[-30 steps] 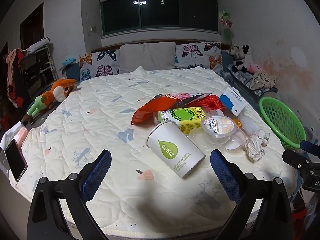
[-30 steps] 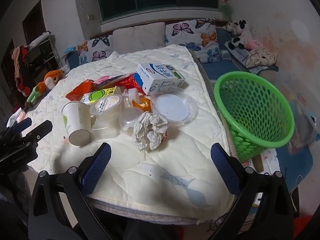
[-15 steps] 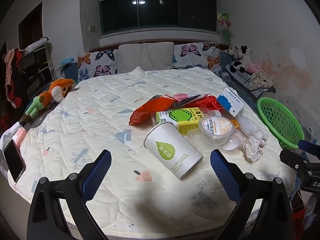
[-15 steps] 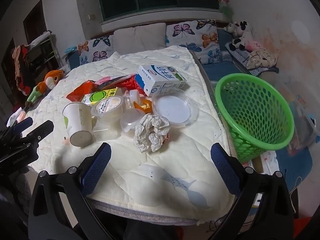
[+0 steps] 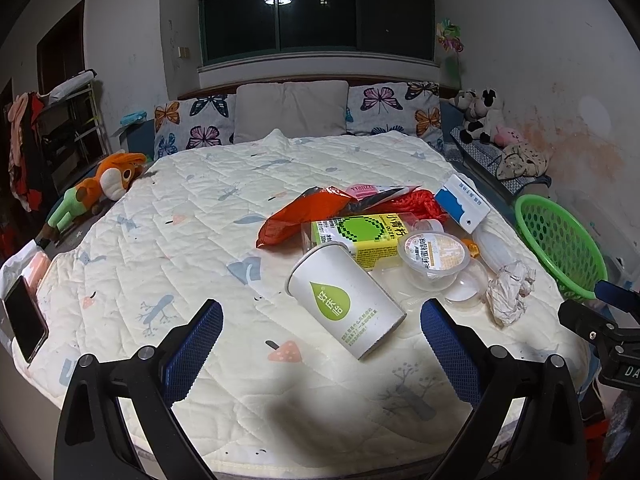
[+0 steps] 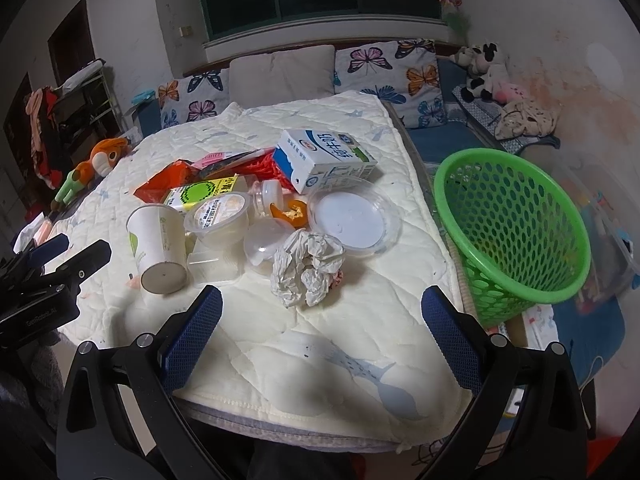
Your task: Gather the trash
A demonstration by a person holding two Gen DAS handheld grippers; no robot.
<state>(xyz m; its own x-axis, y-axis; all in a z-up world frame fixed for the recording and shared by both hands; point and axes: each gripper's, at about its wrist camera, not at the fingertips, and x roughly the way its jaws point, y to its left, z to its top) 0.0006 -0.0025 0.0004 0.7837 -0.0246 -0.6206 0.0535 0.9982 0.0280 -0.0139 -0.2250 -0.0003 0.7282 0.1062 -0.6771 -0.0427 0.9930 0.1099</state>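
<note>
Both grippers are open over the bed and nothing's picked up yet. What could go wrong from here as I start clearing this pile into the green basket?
1. The paper cup lies on its side on the soft quilt; a nudge from the left gripper may roll it away.
2. The crumpled paper touches the clear dome lid, so the right gripper may drag both.
3. The green basket stands tilted beside the bed; a drop could miss or tip it.

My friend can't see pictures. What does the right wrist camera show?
The open right hand-held gripper hovers over a quilted bed with a trash pile: crumpled paper, a tipped paper cup, a milk carton and plastic tubs. A green basket stands beside the bed.
</note>
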